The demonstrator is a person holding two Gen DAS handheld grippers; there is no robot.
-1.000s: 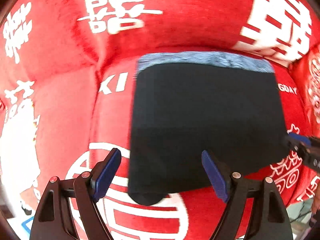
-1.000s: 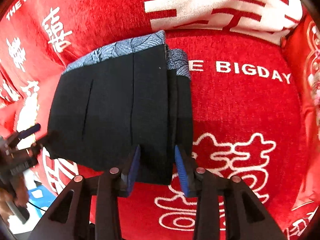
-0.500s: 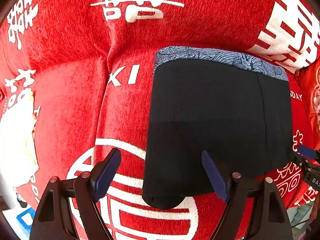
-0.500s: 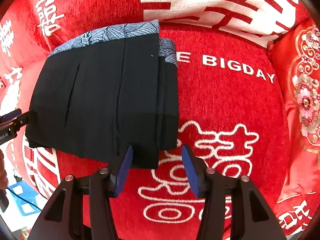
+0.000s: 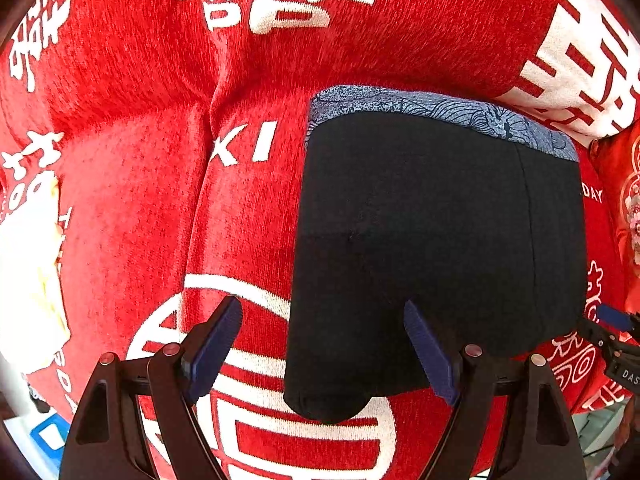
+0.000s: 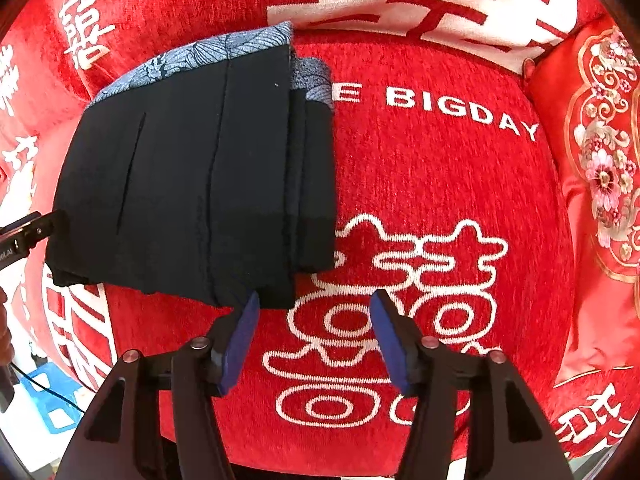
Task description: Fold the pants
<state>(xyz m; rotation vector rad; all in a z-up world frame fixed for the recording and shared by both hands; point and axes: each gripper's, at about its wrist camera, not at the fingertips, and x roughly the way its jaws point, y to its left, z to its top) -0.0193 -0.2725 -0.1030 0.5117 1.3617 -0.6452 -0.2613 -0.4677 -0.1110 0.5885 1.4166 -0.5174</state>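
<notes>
1. On the red plush sofa cover with white printed characters (image 5: 132, 208), the black fabric pants with a blue-grey patterned waistband (image 5: 432, 240) lie folded into a compact, roughly rectangular stack. The waistband sits at the far edge, toward the sofa backrest; the near edge faces both grippers.

2. Left gripper (image 5: 323, 346): jaws spread wide, holding nothing. In the left wrist view its blue-padded fingers (image 5: 212, 352) straddle the near left corner of the stack: one finger over bare sofa cover, the other over black fabric. Contact with the cloth cannot be confirmed.

3. Right gripper (image 6: 316, 338): jaws spread wide, holding nothing. In the right wrist view the stack (image 6: 192, 176) lies ahead and to the left of the fingers; only the left finger pad (image 6: 240, 344) stands just beside the stack's near right corner. The right finger is over bare sofa cover.

4. Stack orientation: the layered fold edges run from near to far along the right side, seen stepped in the right wrist view. Long axis: not clearly determinable; the stack appears close to square.

5. Governing relation: each gripper stands at its own near corner of the stack, neither clearly nearer. The left gripper's opening already spans cloth; the right gripper's opening does not.

6. Assessment: the fold appears largely complete. Any further fold or squaring would probably require the right gripper to shift leftward before closing.

7. An embroidered red satin cushion (image 6: 600, 184) lies to the right, well apart from the stack.
</notes>
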